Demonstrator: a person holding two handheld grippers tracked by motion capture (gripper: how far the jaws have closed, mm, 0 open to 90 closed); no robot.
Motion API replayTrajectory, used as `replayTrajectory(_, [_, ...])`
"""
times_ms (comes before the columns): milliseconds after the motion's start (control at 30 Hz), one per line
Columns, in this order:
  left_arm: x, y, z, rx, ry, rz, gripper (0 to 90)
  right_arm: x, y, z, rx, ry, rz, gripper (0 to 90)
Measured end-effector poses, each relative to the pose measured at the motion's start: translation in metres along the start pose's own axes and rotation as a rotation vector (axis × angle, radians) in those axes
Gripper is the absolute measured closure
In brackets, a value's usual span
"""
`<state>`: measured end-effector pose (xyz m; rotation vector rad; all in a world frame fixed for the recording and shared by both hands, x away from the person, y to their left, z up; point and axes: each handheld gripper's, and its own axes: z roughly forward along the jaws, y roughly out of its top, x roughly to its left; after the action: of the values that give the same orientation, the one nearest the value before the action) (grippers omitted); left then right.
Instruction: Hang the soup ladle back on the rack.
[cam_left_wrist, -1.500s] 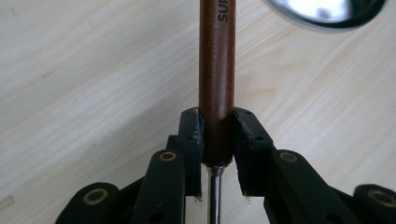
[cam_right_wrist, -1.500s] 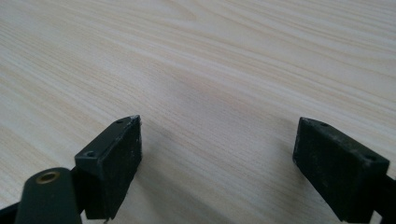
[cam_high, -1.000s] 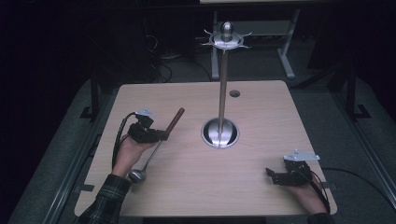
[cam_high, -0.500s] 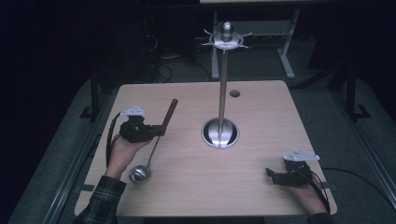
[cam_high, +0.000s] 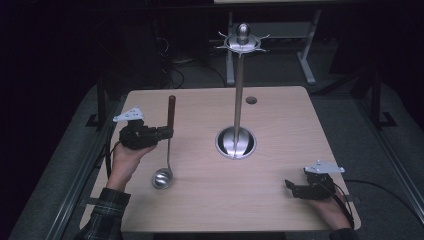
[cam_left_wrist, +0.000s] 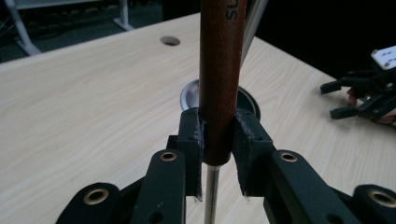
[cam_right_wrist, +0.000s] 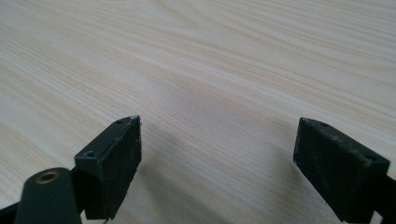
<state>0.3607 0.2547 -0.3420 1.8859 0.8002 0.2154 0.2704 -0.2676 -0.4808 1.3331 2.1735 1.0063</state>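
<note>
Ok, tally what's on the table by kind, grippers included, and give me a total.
Ladle: 1
Metal stand: 1
Hand-held gripper: 2, the left hand-held gripper and the right hand-held gripper
Total: 4

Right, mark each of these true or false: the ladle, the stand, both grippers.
1. The left gripper is shut on the ladle's brown handle. True.
2. The ladle lies flat on the table. False: it hangs upright, bowl downward.
3. The right gripper holds a spoon. False: its jaws stand open over bare wood.
4. The metal stand rises from a round base near the table's middle. True.
5. A ladle hangs from the stand's hooks. False: none hangs there.
</note>
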Motion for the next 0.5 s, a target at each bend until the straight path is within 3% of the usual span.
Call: replayTrajectory(500, [-0.018, 0.024, 0.002, -0.065, -0.065, 0.042, 74.1, -0.001, 0.000, -0.001, -0.011, 0.007, -0.006, 15.1])
